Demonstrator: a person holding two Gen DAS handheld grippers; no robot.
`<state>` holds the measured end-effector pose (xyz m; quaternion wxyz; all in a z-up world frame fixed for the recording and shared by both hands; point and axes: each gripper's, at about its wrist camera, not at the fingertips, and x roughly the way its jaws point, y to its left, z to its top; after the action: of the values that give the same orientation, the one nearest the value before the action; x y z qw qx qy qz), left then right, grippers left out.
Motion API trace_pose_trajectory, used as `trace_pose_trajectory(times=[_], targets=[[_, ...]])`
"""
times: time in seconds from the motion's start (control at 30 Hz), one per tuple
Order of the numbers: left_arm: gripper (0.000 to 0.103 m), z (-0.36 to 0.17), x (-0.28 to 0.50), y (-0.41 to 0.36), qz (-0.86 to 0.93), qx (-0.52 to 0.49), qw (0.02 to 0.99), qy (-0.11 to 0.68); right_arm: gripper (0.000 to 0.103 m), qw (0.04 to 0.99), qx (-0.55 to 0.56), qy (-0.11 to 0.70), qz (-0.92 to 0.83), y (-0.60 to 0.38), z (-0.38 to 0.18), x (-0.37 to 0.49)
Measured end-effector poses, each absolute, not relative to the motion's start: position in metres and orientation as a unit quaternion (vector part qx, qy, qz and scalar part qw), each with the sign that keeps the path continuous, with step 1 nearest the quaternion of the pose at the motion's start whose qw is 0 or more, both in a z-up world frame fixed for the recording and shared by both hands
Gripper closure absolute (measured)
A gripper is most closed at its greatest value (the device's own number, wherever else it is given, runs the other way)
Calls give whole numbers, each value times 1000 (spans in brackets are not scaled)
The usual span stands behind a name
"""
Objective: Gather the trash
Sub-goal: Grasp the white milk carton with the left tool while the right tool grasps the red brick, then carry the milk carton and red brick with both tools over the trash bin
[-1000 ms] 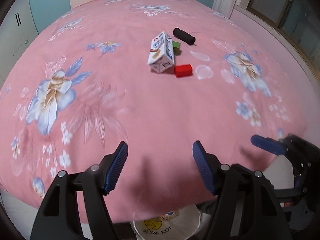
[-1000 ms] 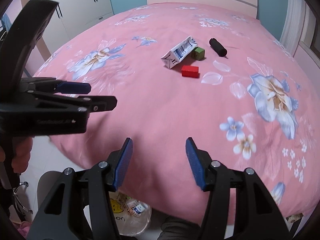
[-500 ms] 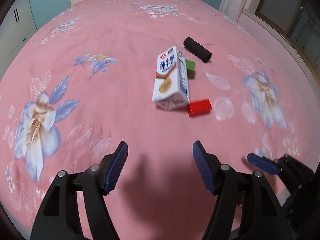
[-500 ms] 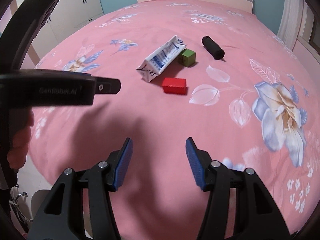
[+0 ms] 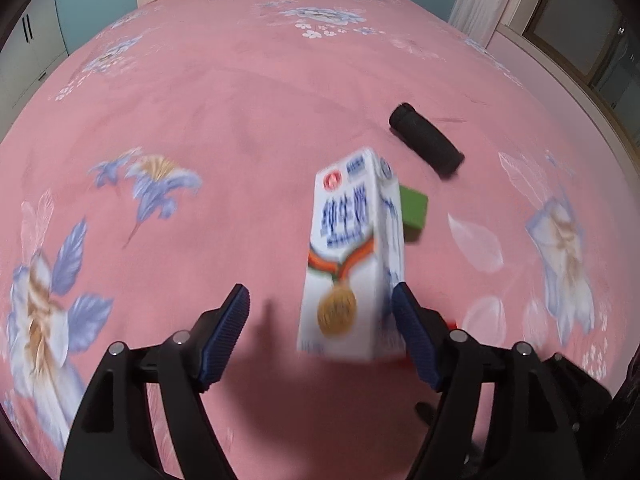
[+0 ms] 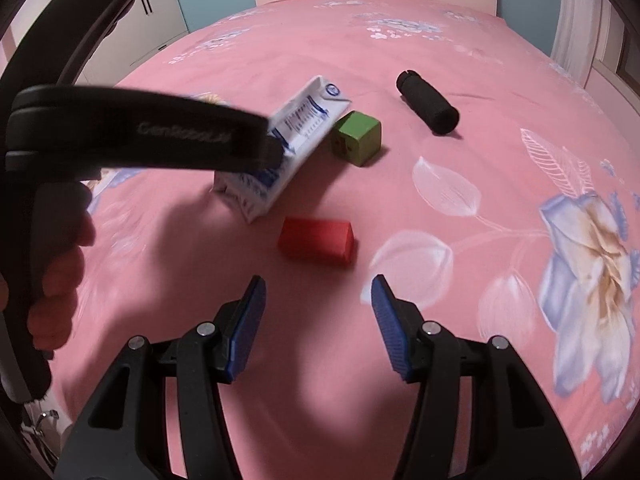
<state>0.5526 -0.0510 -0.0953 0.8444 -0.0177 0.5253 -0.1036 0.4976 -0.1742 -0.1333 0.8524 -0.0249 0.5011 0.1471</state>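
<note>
- Four items lie near the middle of the bed (image 6: 480,52): carton (image 5: 352,264), red block (image 6: 317,241), green block (image 6: 358,137), black roll (image 6: 426,101).
- Left gripper (image 5: 320,322): jaws spread and just opened wider; the carton's lower end sits between them nearer the right-hand pad, which overlaps its edge in this view. Contact cannot be confirmed; judged not yet clamped.
- Carton: lies on its side on the bedcover, gable end away from the camera, just beside the green block. Judged empty or near-empty, hence light; thin card walls likely to buckle under a hard squeeze. The printed coating looks smooth and may slip. Best hold is judged to be across the narrow side panels near mid-body, where the folds stiffen it. The soft bed gives beneath it, so pressing down could tip it.
- Red block: almost wholly hidden behind the carton and right-hand pad in the left view; plain in the right view, just ahead of the right gripper (image 6: 318,324).
- Right gripper: jaws spread, nothing between them.
- Hard to make out: the carton is blurred in the left view, its print illegible; in the right view the left gripper's body covers its near end. No bin is visible. A hand (image 6: 52,280) shows only partly at the left edge.
</note>
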Motion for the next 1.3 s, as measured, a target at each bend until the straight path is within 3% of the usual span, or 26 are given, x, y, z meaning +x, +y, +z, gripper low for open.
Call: trace_pose_trajectory(times=[0.27, 0.3, 0.37, 0.8, 1.3], targets=[[25, -116, 580, -59, -114, -42, 834, 538, 50, 859, -5, 490, 147, -169, -143, 522], [28, -119, 582, -60, -115, -48, 831, 542, 58, 860, -4, 489, 145, -170, -144, 524], [48, -125, 584, -63, -110, -45, 827, 549, 59, 860, 1, 489, 148, -169, -145, 526], [49, -106, 554, -46, -85, -26, 835, 543, 59, 865, 6, 480, 149, -180, -127, 506], [50, -14, 426, -4, -82, 29, 874, 479, 59, 890, -26, 428, 154, -175, -39, 425]])
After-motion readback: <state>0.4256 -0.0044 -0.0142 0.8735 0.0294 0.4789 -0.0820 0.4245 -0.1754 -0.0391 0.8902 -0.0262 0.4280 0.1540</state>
